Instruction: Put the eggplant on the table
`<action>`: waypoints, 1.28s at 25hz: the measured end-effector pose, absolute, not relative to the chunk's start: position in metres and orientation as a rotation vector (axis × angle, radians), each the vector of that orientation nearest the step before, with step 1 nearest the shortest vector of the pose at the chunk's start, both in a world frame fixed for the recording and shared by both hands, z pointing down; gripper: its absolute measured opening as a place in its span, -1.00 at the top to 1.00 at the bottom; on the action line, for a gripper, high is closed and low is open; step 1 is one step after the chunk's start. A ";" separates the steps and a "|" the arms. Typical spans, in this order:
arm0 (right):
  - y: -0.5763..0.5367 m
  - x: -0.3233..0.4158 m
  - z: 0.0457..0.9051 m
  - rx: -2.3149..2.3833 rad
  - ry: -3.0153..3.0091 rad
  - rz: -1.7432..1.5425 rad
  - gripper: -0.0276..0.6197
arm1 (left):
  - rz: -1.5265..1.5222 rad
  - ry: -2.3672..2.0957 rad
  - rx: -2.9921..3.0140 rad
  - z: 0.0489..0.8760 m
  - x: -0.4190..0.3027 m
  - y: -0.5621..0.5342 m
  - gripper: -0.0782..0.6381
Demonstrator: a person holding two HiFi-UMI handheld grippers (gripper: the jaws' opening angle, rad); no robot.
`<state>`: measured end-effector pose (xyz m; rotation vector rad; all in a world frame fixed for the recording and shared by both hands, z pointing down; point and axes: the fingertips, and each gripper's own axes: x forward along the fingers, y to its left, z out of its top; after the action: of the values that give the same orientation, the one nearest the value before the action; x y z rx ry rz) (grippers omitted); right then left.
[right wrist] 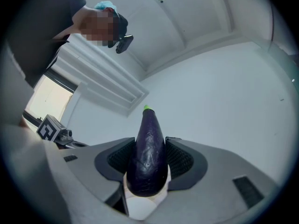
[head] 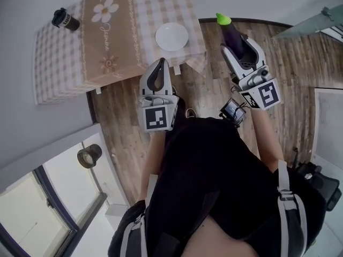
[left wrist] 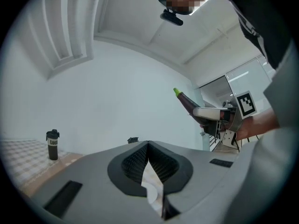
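1. The eggplant [right wrist: 148, 157] is pinched between the jaws of the right gripper [right wrist: 150, 146]; they clamp its thick end, and its narrow, green-tipped end points forward past the fingertips; it is held in the air above the wooden floor [head: 300, 63], not yet over the table.
2. The table [head: 64, 68], under a checked cloth, lies ahead of that gripper and off to its left; a white plate [head: 172, 36] sits near the corner closest to the gripper; a dark bottle [head: 65, 19] stands much farther to the left.
3. The left gripper [head: 159, 64] hovers to the left of the right one, just short of the table's edge; its jaws are pressed together at the tips with nothing between them.
4. The step in hand looks like the carry; to do it well, swing the right gripper forward and left until the eggplant is over bare cloth, clear of the plate.
5. Lower it and lay it on its side rather than nose first; its round body may roll, so part the jaws only once the cloth bears its weight; then draw back along the line of the jaws; keep the left gripper out of the path.
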<state>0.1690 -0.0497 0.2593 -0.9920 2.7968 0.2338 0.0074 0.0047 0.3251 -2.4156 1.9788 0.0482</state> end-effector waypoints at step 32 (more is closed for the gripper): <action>-0.199 0.031 0.287 -0.923 2.966 0.456 0.26 | -0.016 2.028 -2.447 0.384 -0.118 -0.142 0.78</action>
<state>0.0315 -0.1994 0.2872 -0.9227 2.9658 0.4557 -0.1179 -0.1424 0.3835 -2.4470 2.0283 -0.0163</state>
